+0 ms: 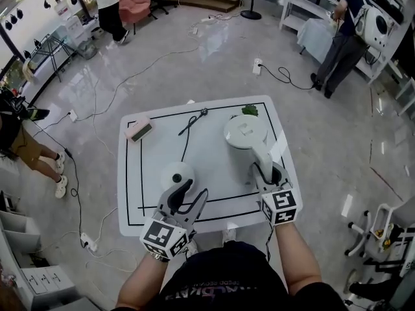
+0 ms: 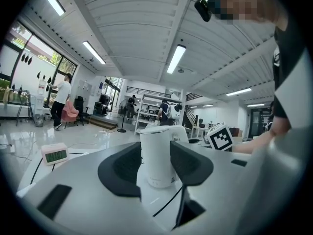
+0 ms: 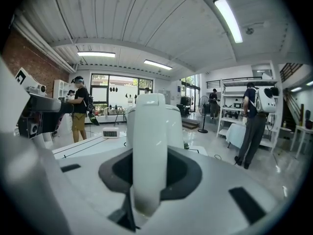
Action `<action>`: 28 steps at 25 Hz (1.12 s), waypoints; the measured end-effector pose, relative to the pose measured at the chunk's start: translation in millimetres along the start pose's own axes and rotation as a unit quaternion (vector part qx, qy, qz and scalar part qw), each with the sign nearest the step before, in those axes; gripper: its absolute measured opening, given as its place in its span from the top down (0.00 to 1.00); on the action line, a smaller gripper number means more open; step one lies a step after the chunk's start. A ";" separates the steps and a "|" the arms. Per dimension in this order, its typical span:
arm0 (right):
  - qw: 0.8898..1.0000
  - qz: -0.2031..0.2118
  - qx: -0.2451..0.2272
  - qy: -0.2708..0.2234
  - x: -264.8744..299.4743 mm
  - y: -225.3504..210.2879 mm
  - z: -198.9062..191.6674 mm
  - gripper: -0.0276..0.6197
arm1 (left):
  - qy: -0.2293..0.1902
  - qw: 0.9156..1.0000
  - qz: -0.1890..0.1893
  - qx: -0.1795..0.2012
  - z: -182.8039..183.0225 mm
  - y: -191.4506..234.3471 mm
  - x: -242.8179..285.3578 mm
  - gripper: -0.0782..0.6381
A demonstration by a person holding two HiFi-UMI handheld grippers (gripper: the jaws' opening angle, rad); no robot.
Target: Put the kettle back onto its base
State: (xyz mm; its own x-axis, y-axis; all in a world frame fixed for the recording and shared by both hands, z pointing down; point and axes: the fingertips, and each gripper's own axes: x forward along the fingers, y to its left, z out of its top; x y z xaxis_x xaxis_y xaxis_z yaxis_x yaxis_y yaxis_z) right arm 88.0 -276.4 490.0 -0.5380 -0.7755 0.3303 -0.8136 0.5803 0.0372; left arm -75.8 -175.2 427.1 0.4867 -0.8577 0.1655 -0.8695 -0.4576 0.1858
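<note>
Not done yet. Kettle (image 1: 245, 133) sits toward the table's (image 1: 133, 199) far right, well apart from the base (image 1: 176, 172) near the near edge, left of centre. Right gripper (image 1: 264, 172) pinches the kettle handle (image 3: 149, 151); can't tell if it's lifted. Left gripper (image 1: 194, 190) is just beside the base, jaws partly spread, nothing pinched. Left to do: carry the kettle over and seat it. Count: one kettle, one base, one cord (image 1: 188, 141), one small clock (image 1: 139, 129), two grippers.

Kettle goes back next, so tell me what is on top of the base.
Nothing stands on the base; its round top shows bare in the head view. The left tool covers its near edge, so that strip cannot be checked.
</note>
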 end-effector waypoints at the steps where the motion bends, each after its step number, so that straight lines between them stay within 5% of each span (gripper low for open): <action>1: 1.000 0.002 -0.003 0.000 1.5 1.6 1.5 0.80 | -0.001 1.000 0.003 -0.001 0.5 2.0 -1.5 0.63; 11: 0.998 0.051 -0.020 -0.026 21.2 47.2 36.6 0.80 | -0.035 0.997 0.075 -0.005 13.6 37.0 -37.8 0.88; 28: 0.983 0.169 -0.022 -0.069 70.6 192.6 80.7 0.80 | -0.042 0.984 0.173 -0.024 9.3 105.8 -142.8 0.88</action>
State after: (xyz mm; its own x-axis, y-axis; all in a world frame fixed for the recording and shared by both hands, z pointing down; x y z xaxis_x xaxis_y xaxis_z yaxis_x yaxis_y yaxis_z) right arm -124.5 -239.5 444.3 -0.8030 -0.5617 0.1994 -0.5750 0.8181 -0.0110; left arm -238.1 -103.3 414.1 0.1527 -0.9775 0.1457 -0.9759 -0.1259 0.1782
